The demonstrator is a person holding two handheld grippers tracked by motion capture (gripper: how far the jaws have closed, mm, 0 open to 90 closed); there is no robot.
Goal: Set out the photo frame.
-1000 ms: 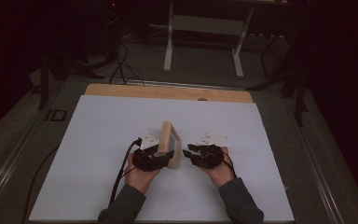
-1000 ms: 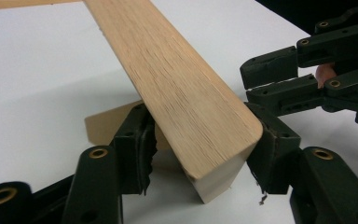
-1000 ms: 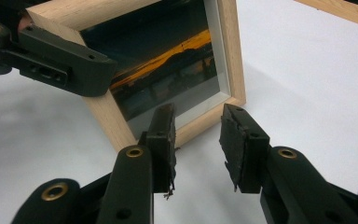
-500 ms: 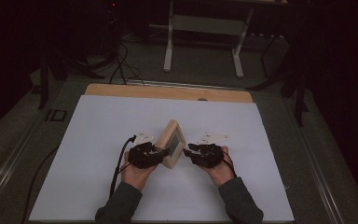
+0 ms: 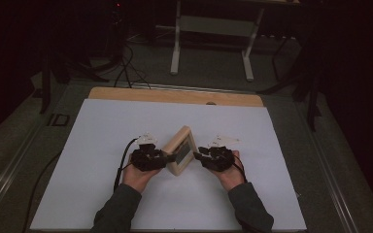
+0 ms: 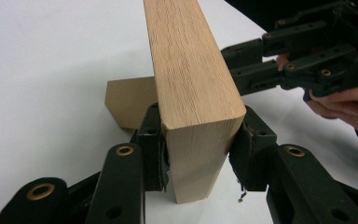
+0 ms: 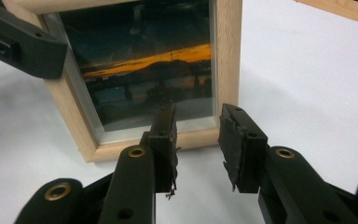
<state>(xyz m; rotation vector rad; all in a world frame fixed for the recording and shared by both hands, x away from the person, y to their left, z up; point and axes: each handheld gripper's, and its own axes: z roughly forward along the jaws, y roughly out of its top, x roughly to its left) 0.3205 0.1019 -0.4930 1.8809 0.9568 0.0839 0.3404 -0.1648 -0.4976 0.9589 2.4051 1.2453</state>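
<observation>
Wooden picture frame [image 6: 193, 102] upright, clamped in left hand-held gripper [image 6: 198, 151].

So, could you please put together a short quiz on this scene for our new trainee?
1. True or false: the left hand-held gripper is clamped on the edge of the light wooden picture frame.
2. How do the jaws of the right hand-held gripper stand? A) shut on the frame B) open, just in front of the frame's glass C) shut on a cable
3. Fill in: the frame stands on the ____ table cover, propped by a wooden stand at its back.

Key: 1 true; 2 B; 3 white.
</observation>
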